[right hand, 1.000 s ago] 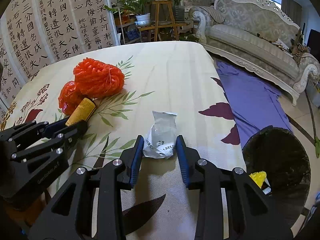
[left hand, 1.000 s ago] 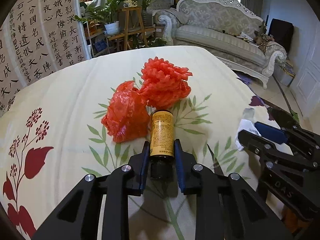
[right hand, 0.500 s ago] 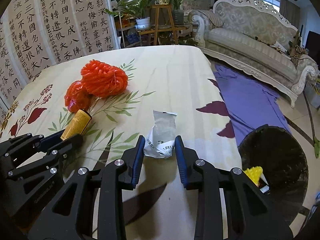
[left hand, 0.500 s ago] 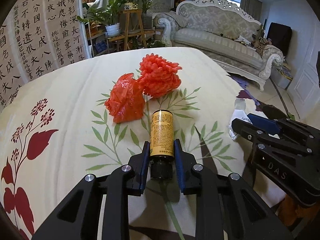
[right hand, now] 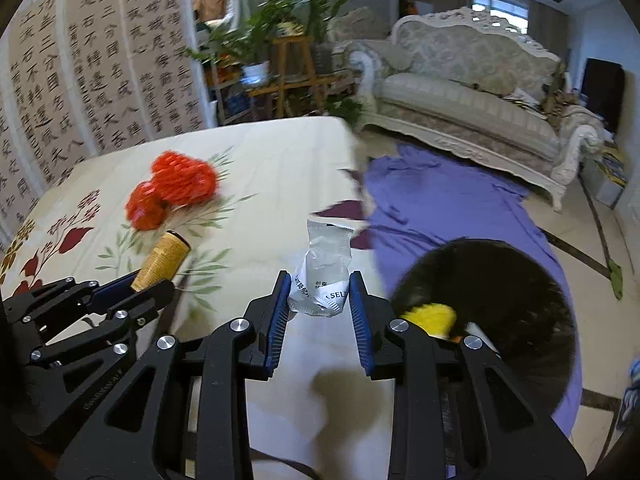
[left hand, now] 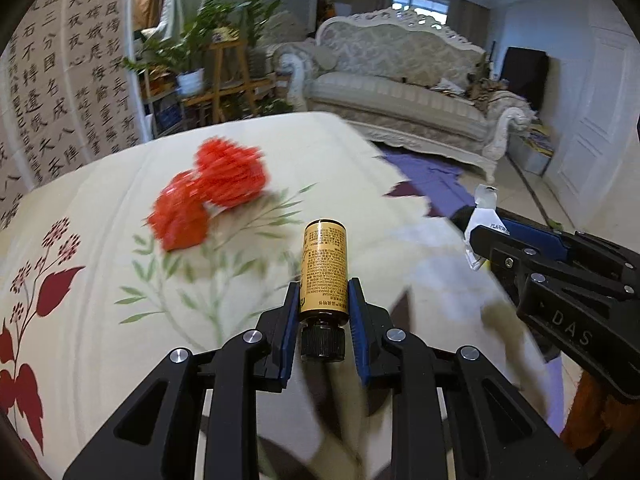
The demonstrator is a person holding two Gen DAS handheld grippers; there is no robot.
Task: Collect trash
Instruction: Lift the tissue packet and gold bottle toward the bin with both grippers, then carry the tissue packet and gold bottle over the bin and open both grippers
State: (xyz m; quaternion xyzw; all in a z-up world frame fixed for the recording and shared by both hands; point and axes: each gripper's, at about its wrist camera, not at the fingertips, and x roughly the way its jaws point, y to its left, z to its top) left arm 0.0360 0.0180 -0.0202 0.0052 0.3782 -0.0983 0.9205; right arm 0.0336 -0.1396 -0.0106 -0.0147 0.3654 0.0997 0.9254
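My left gripper (left hand: 323, 304) is shut on a small amber bottle (left hand: 324, 268) with a yellow label and black cap, held above the table. My right gripper (right hand: 319, 294) is shut on a crumpled grey-white wrapper (right hand: 323, 270), also lifted off the table. The bottle (right hand: 162, 266) and the left gripper show at the left of the right wrist view; the wrapper (left hand: 482, 216) shows at the right of the left wrist view. A black trash bin (right hand: 504, 304) with yellow trash inside stands on the floor to the right of the table.
Two red pieces, a plastic bag (left hand: 180, 220) and a net ball (left hand: 232, 174), lie on the floral tablecloth (left hand: 100, 220). A purple cloth (right hand: 440, 200) covers the floor beside the table. A sofa (left hand: 404, 96) and plant stand (left hand: 224, 76) are beyond.
Both grippers have lifted their items off the table and moved back and to the right, toward the table edge and the bin. The red pieces now lie farther away.
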